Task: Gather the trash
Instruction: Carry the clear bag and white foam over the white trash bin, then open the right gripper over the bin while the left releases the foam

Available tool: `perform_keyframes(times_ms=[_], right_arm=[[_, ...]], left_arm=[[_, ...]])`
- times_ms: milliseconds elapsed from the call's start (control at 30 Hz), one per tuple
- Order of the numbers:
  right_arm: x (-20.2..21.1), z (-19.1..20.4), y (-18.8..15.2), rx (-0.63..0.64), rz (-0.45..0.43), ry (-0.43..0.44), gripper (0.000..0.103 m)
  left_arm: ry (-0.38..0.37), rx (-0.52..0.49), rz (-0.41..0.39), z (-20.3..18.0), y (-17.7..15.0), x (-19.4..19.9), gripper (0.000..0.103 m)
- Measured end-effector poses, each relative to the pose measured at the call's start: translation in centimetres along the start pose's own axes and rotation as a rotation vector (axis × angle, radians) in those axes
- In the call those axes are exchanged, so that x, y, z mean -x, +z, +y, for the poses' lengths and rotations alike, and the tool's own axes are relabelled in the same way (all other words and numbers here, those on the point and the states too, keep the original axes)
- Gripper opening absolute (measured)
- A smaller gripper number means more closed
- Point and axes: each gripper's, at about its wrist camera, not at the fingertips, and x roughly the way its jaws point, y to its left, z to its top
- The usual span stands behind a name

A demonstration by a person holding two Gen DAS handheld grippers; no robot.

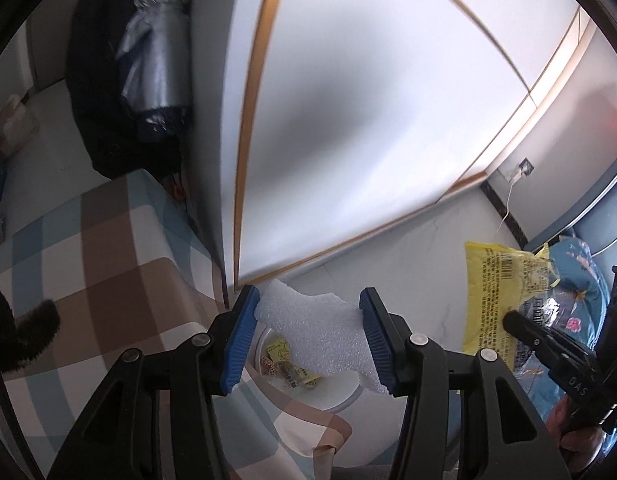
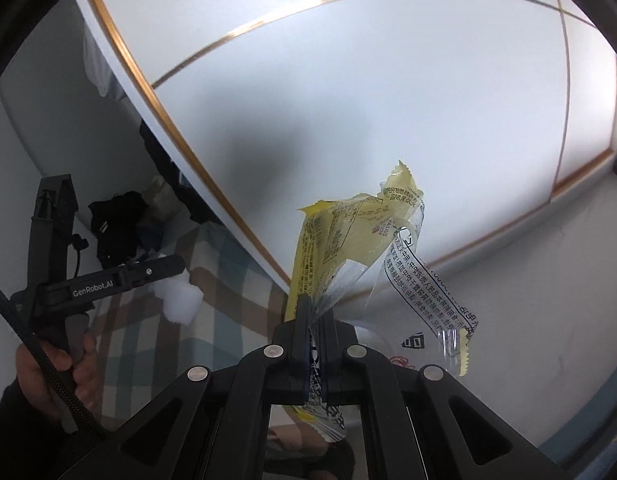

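My left gripper (image 1: 308,300) is shut on a white foam scrap (image 1: 320,336), pinched between its blue pads (image 1: 240,336). Directly beneath it stands a round white trash bin (image 1: 346,402) holding a few yellow wrappers (image 1: 286,364). My right gripper (image 2: 314,312) is shut on a crumpled yellow and clear plastic wrapper (image 2: 348,240) that sticks up from its jaws. In the left wrist view, the right gripper (image 1: 512,320) and its wrapper (image 1: 496,280) are at the right, beside the bin. In the right wrist view, the left gripper (image 2: 176,266) carries the foam (image 2: 180,300) at the left, held by a hand (image 2: 48,368).
A plaid-covered bed (image 1: 108,260) borders the bin on the left. A white wardrobe door with gold trim (image 1: 348,120) rises behind it. Dark clothes (image 1: 108,80) hang at the upper left. Blue floral bedding (image 1: 580,280) lies at the right, near a wall socket with a cable (image 1: 522,168).
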Motion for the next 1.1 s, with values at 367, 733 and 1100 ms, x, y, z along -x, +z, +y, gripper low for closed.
perform_keyframes(times_ms=[367,733,1100], right_arm=[[-11.7,-4.0,-5.0,-0.136,0.238,-0.009,0.003],[-19.2,-5.8,-9.4,-0.171,0.406,0.024,0.009],[-18.2,-7.9,-10.3,-0.201,0.405,0.015,0.044]], left_arm=[[0.009,-0.045,0.106,-1.0,-0.5,-4.8,0.047],[-0.016,-0.041,0.173,-1.1,0.1,-6.5,0.047],[0.004,-0.052,0.262,-2.2,-0.6,-8.7,0.047]])
